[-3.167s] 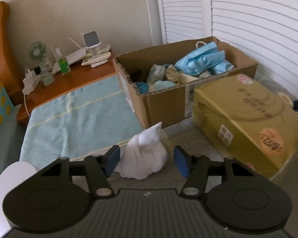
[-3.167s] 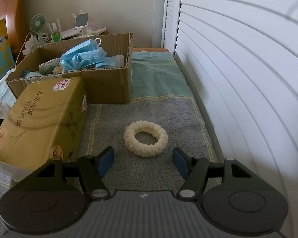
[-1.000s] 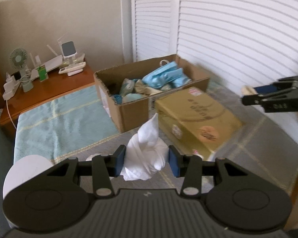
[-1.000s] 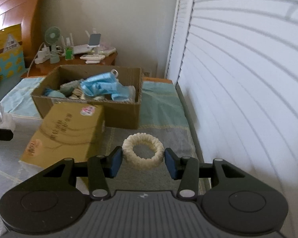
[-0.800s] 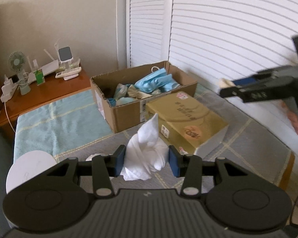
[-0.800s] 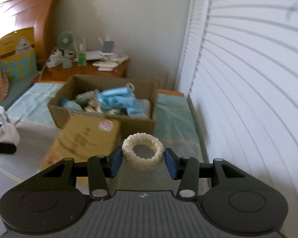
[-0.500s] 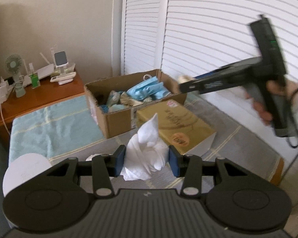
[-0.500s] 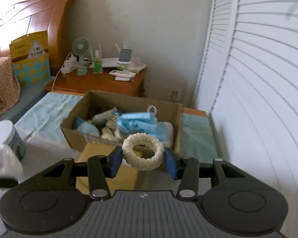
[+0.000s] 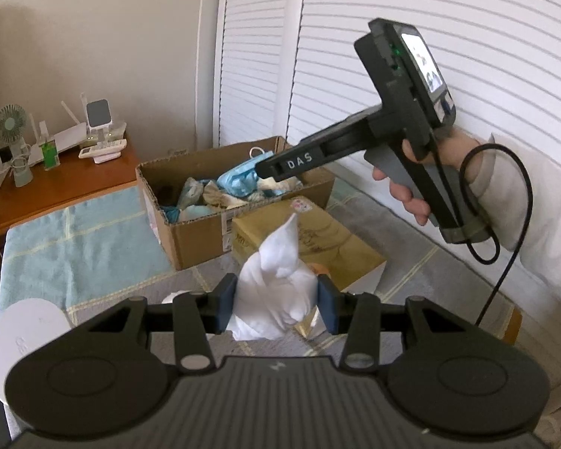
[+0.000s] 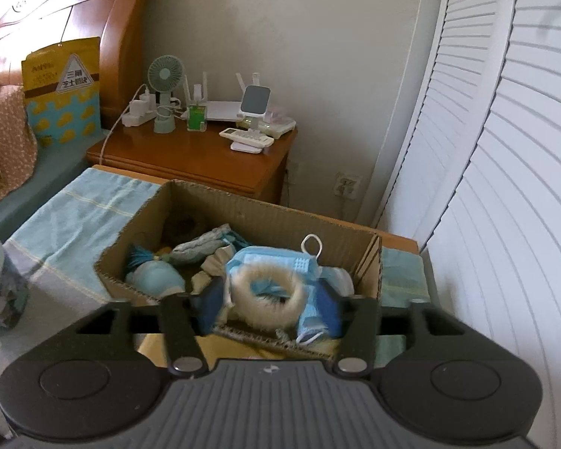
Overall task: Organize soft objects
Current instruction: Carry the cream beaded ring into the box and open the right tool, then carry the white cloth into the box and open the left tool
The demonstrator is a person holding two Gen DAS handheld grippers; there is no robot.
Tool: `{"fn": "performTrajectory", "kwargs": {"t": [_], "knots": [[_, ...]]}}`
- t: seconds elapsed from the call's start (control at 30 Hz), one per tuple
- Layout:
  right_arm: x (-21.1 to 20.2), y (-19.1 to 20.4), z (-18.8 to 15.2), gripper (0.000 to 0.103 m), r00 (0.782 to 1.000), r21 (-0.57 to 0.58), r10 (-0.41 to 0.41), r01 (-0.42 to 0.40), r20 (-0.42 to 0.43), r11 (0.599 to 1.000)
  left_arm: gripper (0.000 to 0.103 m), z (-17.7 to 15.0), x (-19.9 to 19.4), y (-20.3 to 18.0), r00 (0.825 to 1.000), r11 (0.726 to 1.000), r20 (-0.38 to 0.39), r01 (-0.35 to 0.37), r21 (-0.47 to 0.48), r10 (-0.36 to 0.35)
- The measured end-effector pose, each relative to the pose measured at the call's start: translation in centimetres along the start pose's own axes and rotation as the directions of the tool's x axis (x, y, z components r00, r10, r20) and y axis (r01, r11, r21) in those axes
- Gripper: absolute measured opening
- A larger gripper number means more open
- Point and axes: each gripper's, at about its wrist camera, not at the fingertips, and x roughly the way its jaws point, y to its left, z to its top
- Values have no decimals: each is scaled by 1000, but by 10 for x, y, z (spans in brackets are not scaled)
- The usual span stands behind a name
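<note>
Ahead of your right tongs and to their left stands a wooden nightstand (image 10: pixel 190 157) against a plain beige wall (image 10: pixel 299 37). On its top sit a small green fan (image 10: pixel 164 75), a white router (image 10: pixel 220 106) and a remote (image 10: pixel 247 136). Farther left rises a carved wooden headboard (image 10: pixel 56 11). White louvered doors (image 10: pixel 505 149) fill the whole right side, brightly lit. A wall socket (image 10: pixel 348 183) sits low beside the nightstand. Beyond your left tongs, a light blue towel (image 9: pixel 78 235) lies over the surface.
</note>
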Motion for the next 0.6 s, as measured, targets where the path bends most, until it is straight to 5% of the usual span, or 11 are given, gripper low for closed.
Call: {"fn": "performTrajectory", "kwargs": {"t": [0.2, 0.6], "knots": [[-2, -1, -2, 103, 1000, 1, -8, 8, 9, 1000, 45, 3, 5, 2, 1000, 1000, -16, -22, 9, 22], [-41, -5, -28, 103, 999, 65, -47, 48, -15, 997, 45, 20, 11, 2, 999, 999, -10, -46, 13, 46]]}}
